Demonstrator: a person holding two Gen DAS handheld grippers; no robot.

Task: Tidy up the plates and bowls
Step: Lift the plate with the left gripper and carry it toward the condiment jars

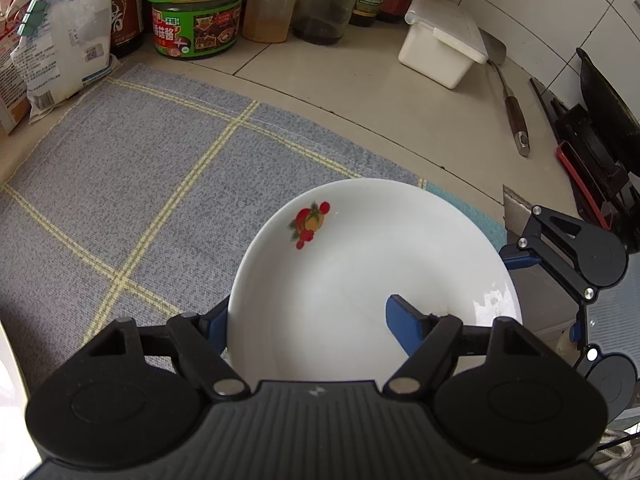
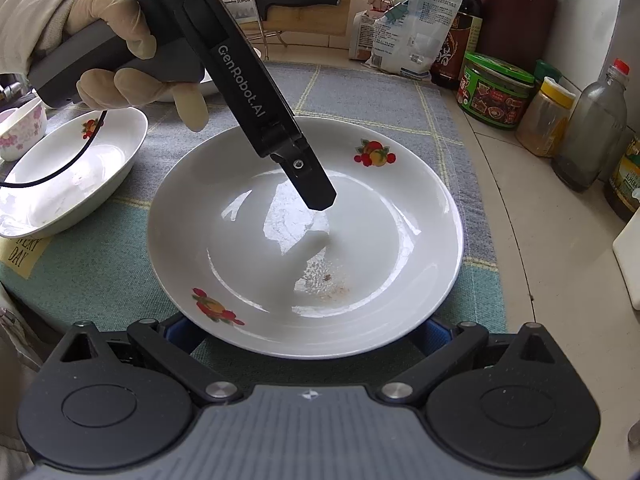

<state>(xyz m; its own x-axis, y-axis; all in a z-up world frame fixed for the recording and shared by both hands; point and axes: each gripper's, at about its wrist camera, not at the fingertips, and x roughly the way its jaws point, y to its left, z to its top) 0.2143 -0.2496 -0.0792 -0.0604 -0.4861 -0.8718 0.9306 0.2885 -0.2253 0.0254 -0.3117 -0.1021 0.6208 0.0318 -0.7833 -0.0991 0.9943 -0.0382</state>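
The plate (image 2: 308,236), white with fruit prints on its rim, lies on a grey checked mat (image 1: 132,184) on the tiled worktop (image 1: 360,92). The left gripper (image 1: 304,326) straddles the plate's near-left rim: one blue finger sits inside the dish, the other outside and partly hidden by the rim. Its jaws stand about half wide, and whether the pads press on the rim cannot be told. In the right wrist view this gripper comes down from the upper left, held by a gloved hand (image 2: 120,48), with one black fingertip over the middle of the plate.

The right gripper (image 2: 308,336) is at the plate's near edge. Its jaws are spread wide, the blue fingers lying to either side under the rim and mostly covered by it; whether they touch the plate cannot be told.

Left of the plate on the mat lies a second plate (image 2: 76,168) of the same pattern, and beyond it at the far left a small flowered bowl (image 2: 22,130). Along the far edge of the worktop stand a green-lidded jar (image 1: 198,14), a yellow-capped jar (image 1: 272,0), bottles and a white bag (image 1: 68,32). A white box (image 1: 444,36) and a spatula (image 1: 512,100) lie to the right
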